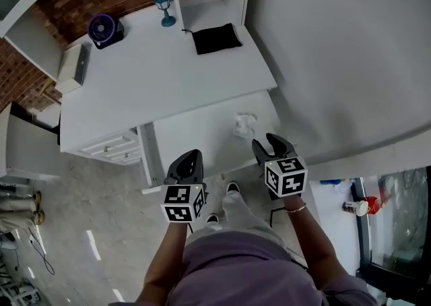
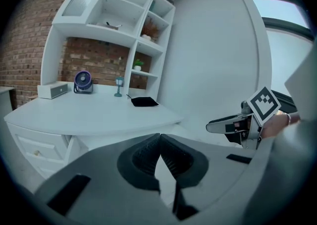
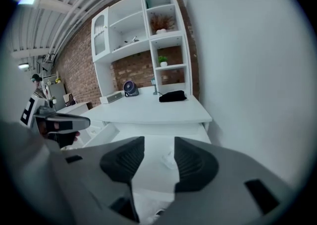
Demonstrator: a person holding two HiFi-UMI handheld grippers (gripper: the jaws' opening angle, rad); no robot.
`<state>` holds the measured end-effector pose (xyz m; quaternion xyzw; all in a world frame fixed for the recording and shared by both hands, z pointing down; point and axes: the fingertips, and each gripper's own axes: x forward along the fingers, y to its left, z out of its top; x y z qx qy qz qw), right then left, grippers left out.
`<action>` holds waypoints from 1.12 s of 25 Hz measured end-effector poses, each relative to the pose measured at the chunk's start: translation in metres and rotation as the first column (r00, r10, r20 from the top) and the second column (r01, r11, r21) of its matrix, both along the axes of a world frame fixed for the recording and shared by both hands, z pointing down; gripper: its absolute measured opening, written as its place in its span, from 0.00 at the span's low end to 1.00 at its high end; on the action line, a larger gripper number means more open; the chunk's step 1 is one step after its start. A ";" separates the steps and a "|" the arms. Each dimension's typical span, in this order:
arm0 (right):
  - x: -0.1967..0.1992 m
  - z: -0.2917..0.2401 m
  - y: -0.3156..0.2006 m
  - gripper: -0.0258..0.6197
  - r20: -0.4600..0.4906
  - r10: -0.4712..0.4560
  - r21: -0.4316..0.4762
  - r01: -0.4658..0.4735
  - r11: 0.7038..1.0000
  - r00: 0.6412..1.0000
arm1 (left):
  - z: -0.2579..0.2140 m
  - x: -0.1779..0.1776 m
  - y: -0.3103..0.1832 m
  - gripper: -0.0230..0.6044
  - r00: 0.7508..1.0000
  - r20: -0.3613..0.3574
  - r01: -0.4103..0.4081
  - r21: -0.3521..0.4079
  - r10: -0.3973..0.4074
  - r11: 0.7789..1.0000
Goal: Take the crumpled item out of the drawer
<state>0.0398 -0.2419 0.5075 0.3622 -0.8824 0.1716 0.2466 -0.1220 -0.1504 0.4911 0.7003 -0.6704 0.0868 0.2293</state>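
While holding right gripper [image 1: 264, 141] spread and empty, lower straight over wad [image 1: 244, 125] in drawer [image 1: 192, 137], pinch its middle, lift slowly; leave left gripper [image 1: 187, 161], pressed together, aside.

One desk [image 1: 155, 79], one pulled-out drawer [image 1: 195, 146] holding one crumpled white item [image 1: 244, 125], one fan [image 1: 104, 29], one blue lamp [image 1: 164, 10], one black cloth [image 1: 216, 38], one white box [image 1: 73, 67]. Two handheld tools: left gripper [image 1: 188, 161], right gripper [image 1: 269, 145].
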 end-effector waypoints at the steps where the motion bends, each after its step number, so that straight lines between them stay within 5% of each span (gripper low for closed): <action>1: -0.003 0.004 -0.006 0.32 -0.015 -0.020 -0.004 0.020 1.000 1.000 | 0.001 -0.002 -0.003 0.04 1.000 -0.002 0.014 -0.003 -0.014 1.000; 15: -0.045 0.075 -0.059 0.37 -0.213 -0.261 -0.113 0.242 0.964 0.941 | 0.014 -0.038 -0.008 0.04 0.983 -0.001 0.183 -0.047 -0.183 0.982; 28: -0.055 0.137 -0.082 0.39 -0.360 -0.451 -0.207 0.402 0.892 0.816 | 0.024 -0.053 0.001 0.04 0.958 0.003 0.286 -0.086 -0.287 0.954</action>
